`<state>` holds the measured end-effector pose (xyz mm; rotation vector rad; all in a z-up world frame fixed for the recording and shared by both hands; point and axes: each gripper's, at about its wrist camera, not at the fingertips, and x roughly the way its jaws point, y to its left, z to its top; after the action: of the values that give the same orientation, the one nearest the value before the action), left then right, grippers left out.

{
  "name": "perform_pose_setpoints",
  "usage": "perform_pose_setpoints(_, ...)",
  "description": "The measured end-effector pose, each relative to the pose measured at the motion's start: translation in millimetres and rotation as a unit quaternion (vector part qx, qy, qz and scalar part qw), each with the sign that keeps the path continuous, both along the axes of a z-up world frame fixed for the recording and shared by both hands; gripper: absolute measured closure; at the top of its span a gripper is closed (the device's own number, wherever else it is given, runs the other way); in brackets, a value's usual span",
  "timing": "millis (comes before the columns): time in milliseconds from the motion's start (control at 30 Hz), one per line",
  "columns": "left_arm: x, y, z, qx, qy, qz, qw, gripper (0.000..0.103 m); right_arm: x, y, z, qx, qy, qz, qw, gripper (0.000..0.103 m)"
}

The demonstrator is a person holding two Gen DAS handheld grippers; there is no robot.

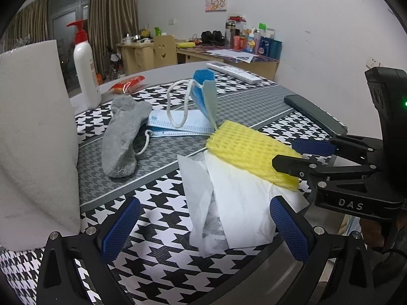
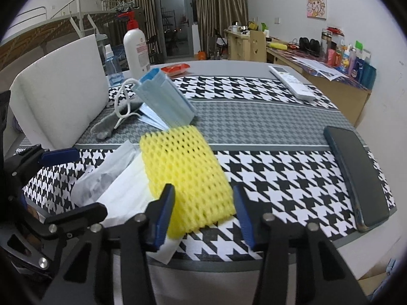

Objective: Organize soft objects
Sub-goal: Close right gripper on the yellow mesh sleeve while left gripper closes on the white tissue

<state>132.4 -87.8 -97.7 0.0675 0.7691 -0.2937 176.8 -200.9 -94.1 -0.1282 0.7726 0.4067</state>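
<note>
The right gripper (image 2: 203, 213) straddles the near end of a yellow foam net (image 2: 183, 172), jaws partly spread, pads not clearly pressing it. The net lies on white tissue (image 1: 239, 203) on the houndstooth surface (image 2: 279, 178). The left gripper (image 1: 203, 226) hovers with jaws spread wide and empty. Beyond lie a grey sock (image 1: 122, 132) and blue face masks (image 1: 203, 94).

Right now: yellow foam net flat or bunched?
Flat. The yellow foam net lies spread on the white tissue, its near edge between the right gripper fingers.
</note>
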Motion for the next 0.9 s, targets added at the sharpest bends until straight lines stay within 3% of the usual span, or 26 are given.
perform_pose_setpoints(133,1,-8,-1,0.005,0.001,-0.007,1.0000,0.001,-2,-2,1,-0.003,-0.003,-0.001,1.000,0.083)
perform_pose_setpoints(233,2,-11,-1,0.007,0.001,-0.008,0.9999,0.001,-3,-1,0,-0.010,-0.008,0.000,1.000,0.089)
perform_pose_setpoints(700,11,-18,-2,0.011,0.009,-0.006,0.9999,0.001,-10,-16,19,0.027,-0.025,-0.014,0.999,0.091)
perform_pose_setpoints(900,15,-28,-4,0.019,0.016,-0.016,0.9996,0.007,-9,-28,22,0.032,-0.027,-0.039,0.998,0.091)
